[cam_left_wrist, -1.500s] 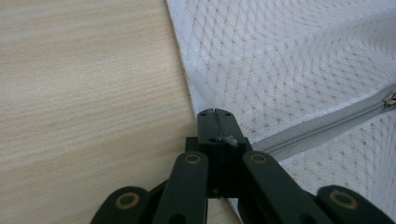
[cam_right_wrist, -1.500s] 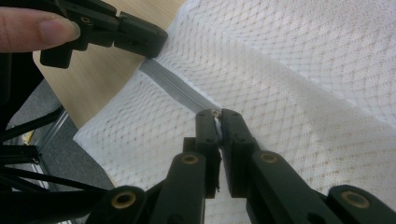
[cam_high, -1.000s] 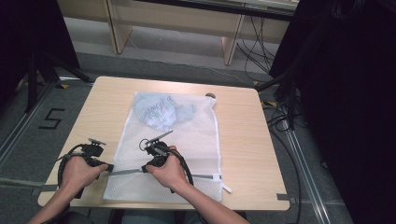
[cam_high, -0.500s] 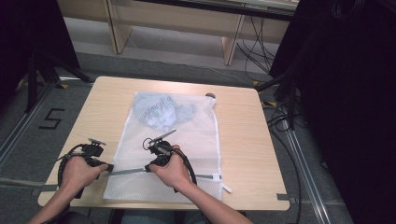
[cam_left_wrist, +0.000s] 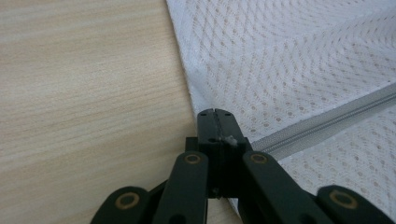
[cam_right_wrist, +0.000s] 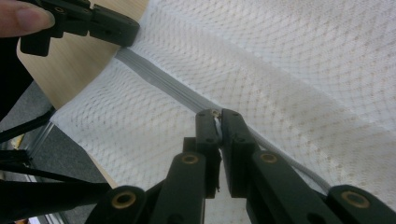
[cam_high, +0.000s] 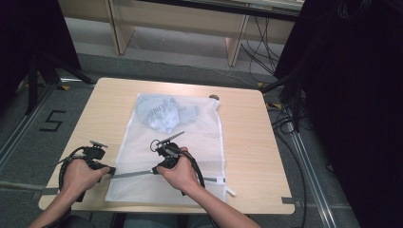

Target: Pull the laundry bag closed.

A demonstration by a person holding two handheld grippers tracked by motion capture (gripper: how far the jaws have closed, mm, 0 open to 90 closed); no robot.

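Observation:
A white mesh laundry bag (cam_high: 190, 142) lies flat on the wooden table (cam_high: 247, 142), with a bluish garment (cam_high: 164, 114) inside at its far end. A grey zipper (cam_high: 133, 174) runs across the bag's near end. My left gripper (cam_high: 112, 170) is shut on the bag's left edge, right where the zipper (cam_left_wrist: 322, 123) ends, seen close up in the left gripper view (cam_left_wrist: 215, 113). My right gripper (cam_high: 155, 170) sits a short way along the zipper (cam_right_wrist: 159, 77), its jaws shut on the small zipper pull (cam_right_wrist: 215, 113). The left gripper (cam_right_wrist: 126, 32) also shows in the right gripper view.
The bag's near left corner hangs slightly over the table's front edge. A small dark round object (cam_high: 214, 97) lies by the bag's far right corner. A white tab (cam_high: 230, 191) sticks out at the near right corner. Black curtains stand to the right.
My right gripper has crept slightly to the right along the zipper, lengthening the grey stretch between the two grippers. The left hand has stayed put.

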